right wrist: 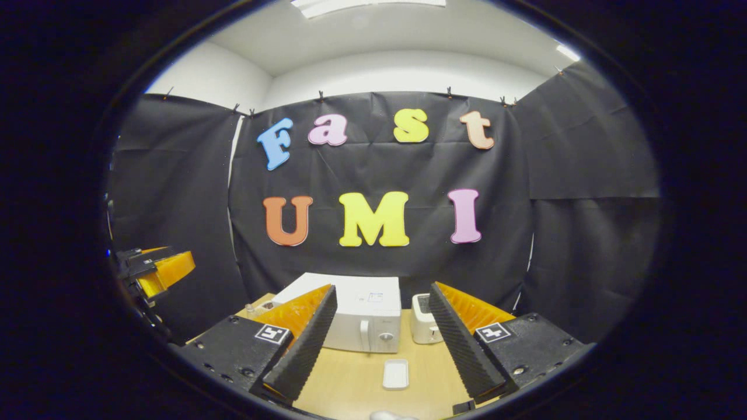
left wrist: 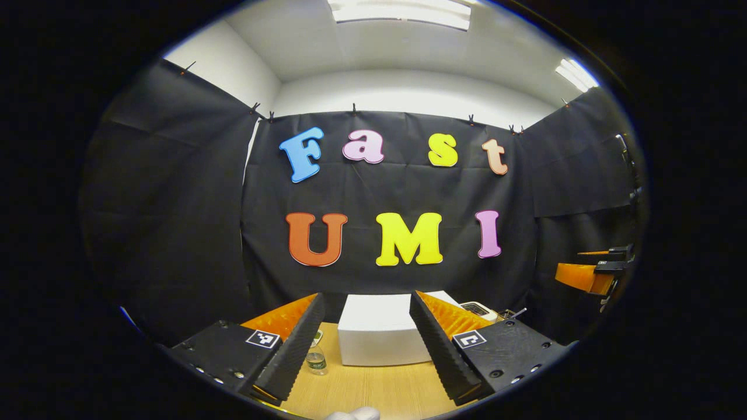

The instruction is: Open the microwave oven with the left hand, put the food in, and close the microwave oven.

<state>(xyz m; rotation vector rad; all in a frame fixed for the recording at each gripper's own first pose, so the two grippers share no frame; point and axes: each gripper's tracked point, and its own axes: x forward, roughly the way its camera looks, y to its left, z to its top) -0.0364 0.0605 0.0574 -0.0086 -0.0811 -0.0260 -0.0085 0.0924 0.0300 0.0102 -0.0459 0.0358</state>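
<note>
The white microwave point(right wrist: 362, 318) stands at the back of the wooden table point(right wrist: 350, 385), its door closed, with a vertical handle point(right wrist: 365, 335) beside a knob. In front of it a small white dish point(right wrist: 395, 373) lies flat on the table; what it holds is too small to tell. My right gripper point(right wrist: 383, 289) hovers open above the table, nothing between its fingers. My left gripper point(left wrist: 366, 300) is also open and empty, pointing at the microwave point(left wrist: 376, 338) from higher up. Each gripper shows at the edge of the other's view: the right gripper point(left wrist: 589, 274) and the left gripper point(right wrist: 152, 268).
A small white toaster-like appliance point(right wrist: 423, 326) stands right of the microwave. A small clear bottle point(left wrist: 316, 359) stands at the microwave's left. Black cloth walls close the booth on three sides.
</note>
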